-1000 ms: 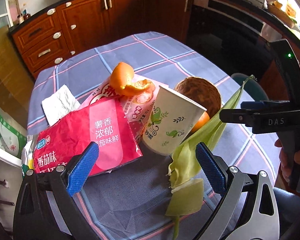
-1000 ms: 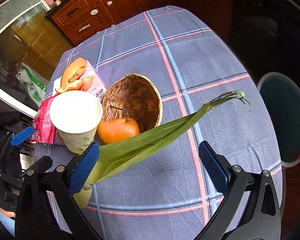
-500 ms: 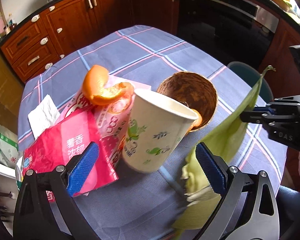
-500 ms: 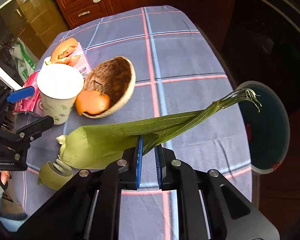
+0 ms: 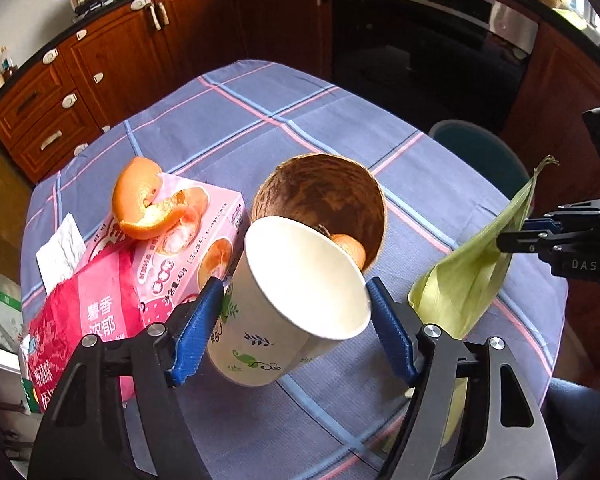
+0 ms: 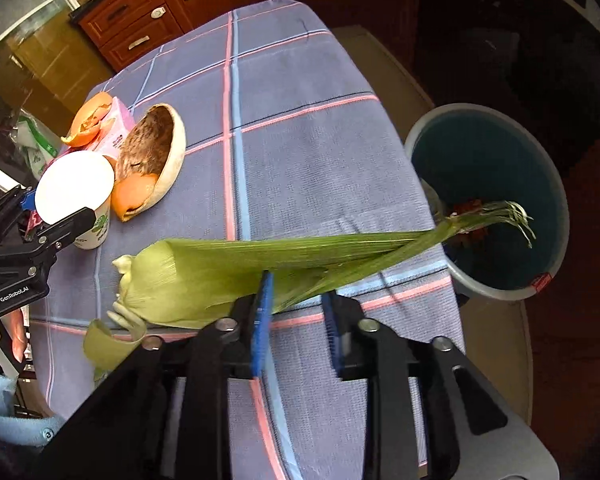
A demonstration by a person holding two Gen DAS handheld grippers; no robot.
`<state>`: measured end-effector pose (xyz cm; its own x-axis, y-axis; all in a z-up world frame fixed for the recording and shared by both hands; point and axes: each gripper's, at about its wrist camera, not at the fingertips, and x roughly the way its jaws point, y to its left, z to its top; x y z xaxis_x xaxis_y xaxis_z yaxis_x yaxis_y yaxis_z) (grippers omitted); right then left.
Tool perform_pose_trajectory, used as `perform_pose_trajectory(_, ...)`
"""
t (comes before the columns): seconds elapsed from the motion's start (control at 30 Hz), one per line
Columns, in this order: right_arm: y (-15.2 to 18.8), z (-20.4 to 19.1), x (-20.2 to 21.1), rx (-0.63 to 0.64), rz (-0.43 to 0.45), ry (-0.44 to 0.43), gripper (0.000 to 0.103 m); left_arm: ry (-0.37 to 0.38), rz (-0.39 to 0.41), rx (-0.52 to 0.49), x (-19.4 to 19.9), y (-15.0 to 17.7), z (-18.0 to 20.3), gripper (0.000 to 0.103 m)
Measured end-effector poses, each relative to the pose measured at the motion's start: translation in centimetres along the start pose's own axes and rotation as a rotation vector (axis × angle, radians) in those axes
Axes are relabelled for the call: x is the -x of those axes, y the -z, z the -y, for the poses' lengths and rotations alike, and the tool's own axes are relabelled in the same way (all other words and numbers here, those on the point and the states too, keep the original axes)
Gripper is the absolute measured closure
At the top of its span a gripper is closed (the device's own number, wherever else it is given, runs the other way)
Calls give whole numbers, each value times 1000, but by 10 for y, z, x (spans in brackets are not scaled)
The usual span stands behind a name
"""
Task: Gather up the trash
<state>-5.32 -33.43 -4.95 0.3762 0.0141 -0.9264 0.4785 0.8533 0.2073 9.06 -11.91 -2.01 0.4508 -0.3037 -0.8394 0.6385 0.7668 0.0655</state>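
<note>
Corn husk point(image 6: 284, 256) hangs above the tablecloth point(image 6: 300, 152), its tip over the bin point(image 6: 496, 200), between the right gripper point(image 6: 296, 320)'s opening jaws, touching only the left pad. Left gripper point(image 5: 296, 328) closes around the paper cup point(image 5: 292, 304), left pad touching.

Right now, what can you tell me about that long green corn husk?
The corn husk is a long pale-green leafy wrap, ribbed lengthwise, broad at one end and tapering to a thin stalk with stringy threads at the tip. That tip reaches out over the round bin beside the table. A curled strip of husk hangs from the broad end. It lies roughly level above the checked tablecloth. The right claw has its blue pads either side of the lower edge, and they are opening.
</note>
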Motion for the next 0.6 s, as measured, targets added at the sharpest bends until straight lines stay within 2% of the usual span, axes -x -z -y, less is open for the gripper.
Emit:
perform_pose_trajectory(0.03,3,-2,0,5,-12,-20,47,4,-7,6,4,4,0,29)
perform_pose_trajectory(0.07,7,-7,1,18,-20,-36,42,9,-14,13,7,8,-1,29)
perform_pose_trajectory(0.27,29,-36,7,110,-83,-139,42,69,-57,66,25,34,-13,29)
perform_pose_trajectory(0.37,31,-56,21,172,-57,-204,42,103,-74,71,32,47,-15,29)
perform_pose_trajectory(0.4,28,-62,26,191,-35,-217,38,113,-79,72,33,51,-16,29)
perform_pose_trajectory(0.47,21,-73,34,233,29,-211,19,116,-79,71,35,57,-18,27)
perform_pose_trajectory(0.53,7,-82,31,270,78,-171,17,110,-76,80,35,62,-21,25)
perform_pose_trajectory(0.6,-9,-83,17,288,82,-108,17,94,-89,103,34,70,-25,25)
